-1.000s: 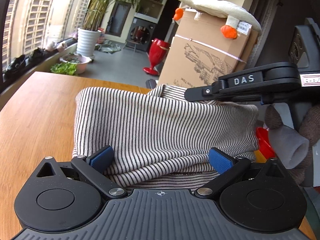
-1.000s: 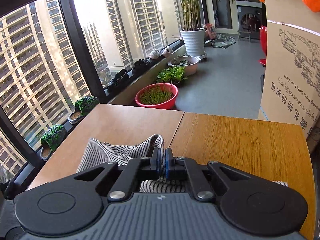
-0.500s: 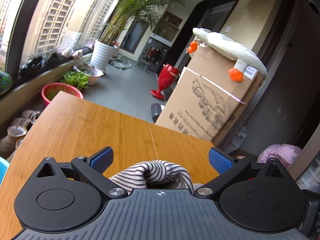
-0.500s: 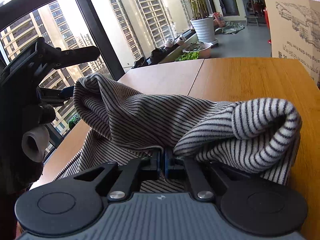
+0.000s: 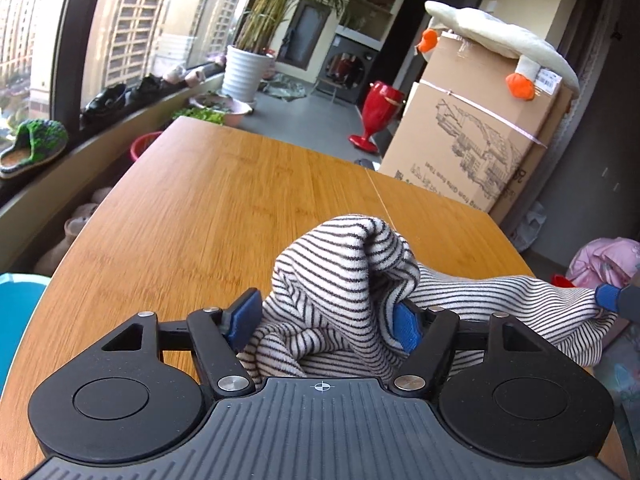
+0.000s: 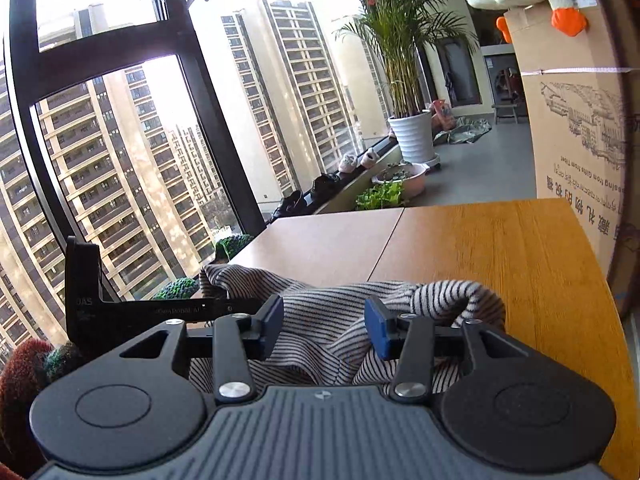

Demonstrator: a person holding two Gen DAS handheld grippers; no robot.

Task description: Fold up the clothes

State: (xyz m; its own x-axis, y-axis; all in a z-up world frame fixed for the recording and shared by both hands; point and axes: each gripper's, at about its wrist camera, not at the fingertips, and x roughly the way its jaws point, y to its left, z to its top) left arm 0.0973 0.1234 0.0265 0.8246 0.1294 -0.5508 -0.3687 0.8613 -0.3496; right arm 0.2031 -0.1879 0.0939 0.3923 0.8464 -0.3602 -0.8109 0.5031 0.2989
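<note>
The striped garment (image 5: 352, 276) lies bunched in a loose heap at the near edge of the wooden table (image 5: 224, 200), white with thin dark stripes, one rounded fold standing highest in the heap. No label or print is legible on the garment. The left gripper (image 5: 326, 322) has the heap between its blue pads: the fabric fills the gap and drapes over the right-hand pad, the left-hand pad stands just beside the cloth, and the jaws, which have just been closing, are apart and not clamped. The right gripper (image 6: 323, 328) sits at the garment's other side with cloth lying between and below its blue pads; its jaws have just been opening, stand apart, and no pad presses on the fabric. In the left wrist view a blue pad of the right gripper shows at the garment's far right end, touching the cloth. In the right wrist view the left gripper's black side bears the letters "DAS" and a further line too small to read. Beyond the garment, past the table's far edge, stands a cardboard box (image 5: 472, 140) printed with a building drawing, Chinese characters and a partly legible English line reading "from Gifts from Time". A white plush goose (image 5: 496, 40) with orange feet lies on top of the box and carries a small tag with unreadable print.
</note>
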